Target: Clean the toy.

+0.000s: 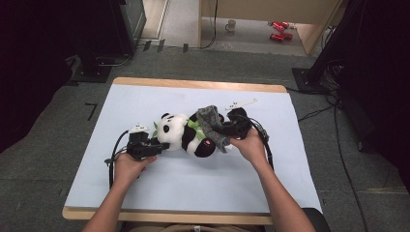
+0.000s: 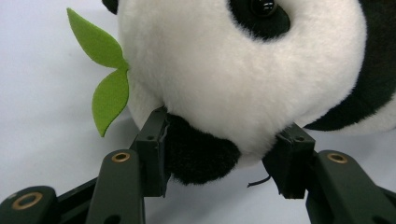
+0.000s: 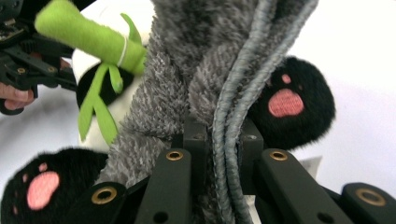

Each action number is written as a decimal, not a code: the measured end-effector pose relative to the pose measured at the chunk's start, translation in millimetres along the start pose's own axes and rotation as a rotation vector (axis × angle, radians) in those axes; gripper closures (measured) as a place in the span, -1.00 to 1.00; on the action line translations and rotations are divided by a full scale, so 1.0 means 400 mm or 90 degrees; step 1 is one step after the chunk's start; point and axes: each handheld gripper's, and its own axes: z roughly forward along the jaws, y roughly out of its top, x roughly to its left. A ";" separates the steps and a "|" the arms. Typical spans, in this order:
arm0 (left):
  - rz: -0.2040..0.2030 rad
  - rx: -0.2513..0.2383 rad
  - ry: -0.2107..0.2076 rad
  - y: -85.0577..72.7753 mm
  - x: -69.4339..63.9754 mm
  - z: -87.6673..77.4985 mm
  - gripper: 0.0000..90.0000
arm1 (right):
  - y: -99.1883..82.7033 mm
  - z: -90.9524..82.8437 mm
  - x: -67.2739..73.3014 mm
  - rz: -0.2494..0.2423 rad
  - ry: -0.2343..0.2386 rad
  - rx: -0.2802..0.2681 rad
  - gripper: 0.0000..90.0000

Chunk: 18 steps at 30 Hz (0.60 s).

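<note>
Plush panda being dressed in a grey knit garment, 2 grippers engaged, mid-table.

High view: panda (image 1: 181, 133) lies on its side at the middle of the pale blue table (image 1: 145, 188); left gripper (image 1: 157, 146) holds its head, right gripper (image 1: 223, 129) grips the grey garment (image 1: 212, 123) at the panda's legs. Step in hand, by judgement: drawing the garment over the feet; the next move calls for a steady head hold and a pull along the body.
Left gripper view: jaws half-closed, clamping the white head (image 2: 233, 79) at its black ear (image 2: 196, 158); green felt leaves (image 2: 105, 74) beside.
Right gripper view: jaws pinched tight on the garment's ribbed hem (image 3: 231, 130); black foot, pink pad (image 3: 286, 101), just behind.
</note>
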 end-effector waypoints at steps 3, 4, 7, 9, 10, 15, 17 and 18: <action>-0.001 0.000 -0.005 0.009 0.006 0.005 0.06 | -0.015 -0.007 -0.010 0.012 0.003 0.002 0.79; 0.000 0.002 -0.006 0.013 0.006 0.006 0.06 | -0.022 -0.010 -0.013 0.017 0.003 0.002 0.78; 0.000 0.008 -0.010 0.023 0.010 0.008 0.06 | -0.039 -0.017 -0.024 0.027 -0.004 0.013 0.78; -0.010 0.008 -0.014 0.029 0.013 0.010 0.07 | -0.050 -0.020 -0.033 0.034 -0.009 0.025 0.79; -0.016 0.007 -0.020 0.031 0.016 0.011 0.07 | -0.055 -0.020 -0.038 0.036 -0.013 0.035 0.79; -0.039 0.010 -0.036 0.043 0.030 0.014 0.07 | -0.089 -0.010 -0.053 0.057 -0.039 0.066 0.80; -0.046 0.010 -0.039 0.048 0.034 0.014 0.07 | -0.103 -0.007 -0.065 0.068 -0.058 0.102 0.80; -0.049 0.011 -0.043 0.050 0.036 0.014 0.07 | -0.110 -0.009 -0.073 0.079 -0.063 0.114 0.80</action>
